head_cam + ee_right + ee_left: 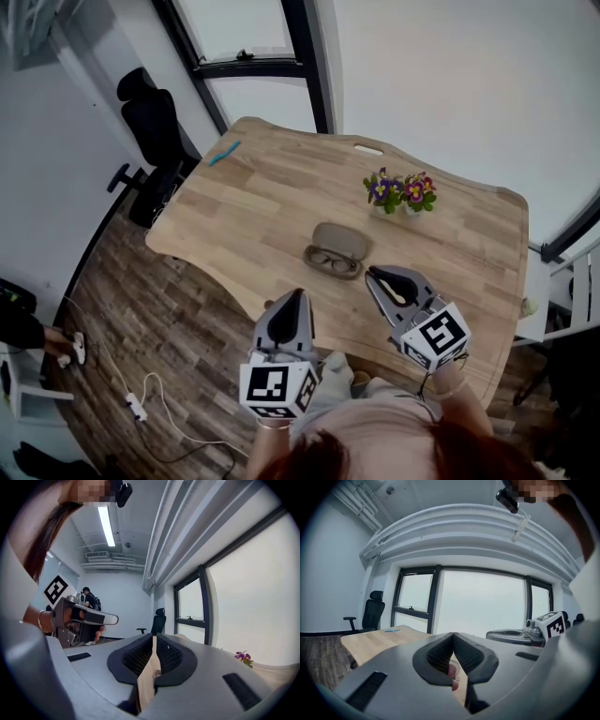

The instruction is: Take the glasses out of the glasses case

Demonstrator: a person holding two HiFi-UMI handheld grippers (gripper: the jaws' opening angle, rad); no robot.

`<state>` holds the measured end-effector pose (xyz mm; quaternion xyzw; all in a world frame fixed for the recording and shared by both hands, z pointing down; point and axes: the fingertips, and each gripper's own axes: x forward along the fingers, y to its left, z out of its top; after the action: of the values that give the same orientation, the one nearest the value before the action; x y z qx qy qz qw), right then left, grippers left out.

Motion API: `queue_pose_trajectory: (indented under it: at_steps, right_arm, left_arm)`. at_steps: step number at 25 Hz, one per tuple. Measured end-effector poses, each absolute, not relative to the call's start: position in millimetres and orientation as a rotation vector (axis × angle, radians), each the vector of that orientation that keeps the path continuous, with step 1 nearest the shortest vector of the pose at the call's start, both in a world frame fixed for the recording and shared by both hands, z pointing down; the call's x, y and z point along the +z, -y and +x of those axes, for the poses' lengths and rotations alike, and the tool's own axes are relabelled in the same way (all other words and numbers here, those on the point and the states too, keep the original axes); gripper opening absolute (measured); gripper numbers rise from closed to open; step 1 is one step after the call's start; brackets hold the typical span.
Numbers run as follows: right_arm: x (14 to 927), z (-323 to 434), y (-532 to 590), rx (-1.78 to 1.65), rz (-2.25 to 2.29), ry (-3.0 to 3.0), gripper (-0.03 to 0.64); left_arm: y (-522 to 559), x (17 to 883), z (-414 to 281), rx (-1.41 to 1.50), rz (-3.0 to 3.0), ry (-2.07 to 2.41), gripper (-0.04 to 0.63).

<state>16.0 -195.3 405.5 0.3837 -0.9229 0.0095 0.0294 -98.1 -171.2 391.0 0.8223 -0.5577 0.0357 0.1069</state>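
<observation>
An open tan glasses case (337,246) lies mid-table with dark-rimmed glasses (332,262) in its near half. My left gripper (296,293) hovers over the table's near edge, a little short and left of the case, jaws closed with nothing between them. My right gripper (373,273) hangs just right of the case, also shut and empty. In the left gripper view the pads (440,654) meet at their tips (453,635). The right gripper view shows its pads (169,656) pressed together (153,637), a strip of table behind them.
On the wooden table (262,197) stand a small pot of purple flowers (400,192), a blue pen (224,153) at the far left and a white item (368,149) at the far edge. A black office chair (155,122) stands left; a cable (136,405) lies on the floor.
</observation>
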Motion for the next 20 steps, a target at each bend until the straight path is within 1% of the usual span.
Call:
queue_pose_trajectory:
  at_steps: [15,20]
  right_arm:
    - [446,-12,252,0.055,1.113,2.730,0.005]
    - [462,-23,267,0.077,1.065,2.713,0.021]
  left_arm:
    - [235,403,-128,0.109,2.434,1.601,0.002]
    - [253,408,-134,0.118,2.441,1.582,0.002]
